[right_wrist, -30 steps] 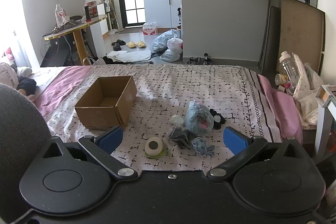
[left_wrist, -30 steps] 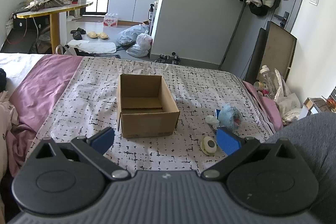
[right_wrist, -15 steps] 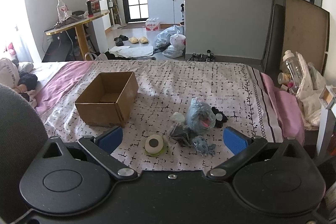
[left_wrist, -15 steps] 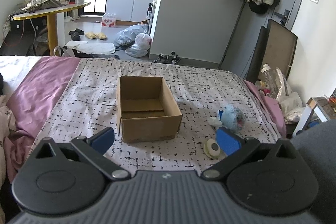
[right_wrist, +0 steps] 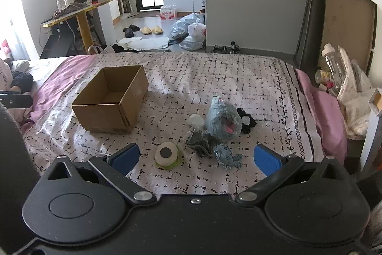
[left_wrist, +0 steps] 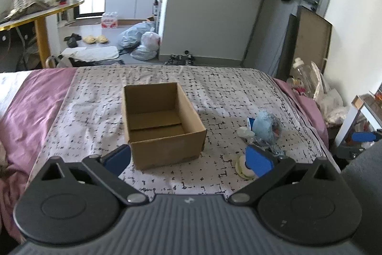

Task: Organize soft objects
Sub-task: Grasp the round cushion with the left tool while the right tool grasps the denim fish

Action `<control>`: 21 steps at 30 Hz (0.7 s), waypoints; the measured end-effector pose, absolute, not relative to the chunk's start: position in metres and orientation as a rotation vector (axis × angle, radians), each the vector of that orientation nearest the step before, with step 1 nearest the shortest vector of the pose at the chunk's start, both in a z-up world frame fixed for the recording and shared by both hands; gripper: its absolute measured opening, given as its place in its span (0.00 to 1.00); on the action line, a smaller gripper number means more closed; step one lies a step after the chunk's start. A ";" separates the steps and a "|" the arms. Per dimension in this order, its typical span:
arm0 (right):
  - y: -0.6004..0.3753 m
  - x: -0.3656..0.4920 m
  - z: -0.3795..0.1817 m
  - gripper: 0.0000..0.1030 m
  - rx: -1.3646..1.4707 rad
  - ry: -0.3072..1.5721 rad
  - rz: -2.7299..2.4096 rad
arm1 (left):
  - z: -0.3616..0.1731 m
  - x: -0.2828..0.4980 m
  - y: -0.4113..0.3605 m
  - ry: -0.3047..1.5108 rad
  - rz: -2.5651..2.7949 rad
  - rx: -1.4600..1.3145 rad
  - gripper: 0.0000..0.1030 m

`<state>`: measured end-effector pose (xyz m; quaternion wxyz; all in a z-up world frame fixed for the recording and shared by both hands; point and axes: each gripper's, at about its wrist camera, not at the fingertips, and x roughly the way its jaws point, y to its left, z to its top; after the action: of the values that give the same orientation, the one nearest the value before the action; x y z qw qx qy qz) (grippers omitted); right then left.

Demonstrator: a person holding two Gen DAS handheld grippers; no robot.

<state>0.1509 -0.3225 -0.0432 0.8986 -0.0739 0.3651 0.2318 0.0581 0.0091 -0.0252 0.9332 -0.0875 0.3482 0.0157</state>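
Tools, left (left_wrist: 188, 160) and right (right_wrist: 195, 158), gape above the bed (right_wrist: 214, 78).

From my left gripper's camera, its right finger pad (left_wrist: 259, 160) covers part of the round cream toy (left_wrist: 242, 165), and the crinkled bag (left_wrist: 265, 142) beyond it is half lost behind the pad. I can't make out what the small black plush (right_wrist: 246, 121) is from the right camera; the blue plush (right_wrist: 223, 120) hides its near side. The box (right_wrist: 112, 97) floor is partly masked by its own front wall. The bed (right_wrist: 214, 78) runs out of view below my grippers.
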 end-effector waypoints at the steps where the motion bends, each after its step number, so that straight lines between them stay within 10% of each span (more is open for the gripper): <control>1: -0.323 0.153 -0.045 1.00 -0.151 0.760 0.479 | -0.027 0.062 0.008 0.713 0.020 -0.174 0.98; 21: -0.344 0.201 -0.085 1.00 -0.063 0.864 0.374 | -0.067 0.145 -0.011 0.841 -0.199 -0.106 0.90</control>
<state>0.2009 -0.3441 -0.0850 0.8909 -0.0305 0.4160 0.1800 0.1451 -0.0114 -0.0665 0.9067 -0.0516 0.4075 -0.0962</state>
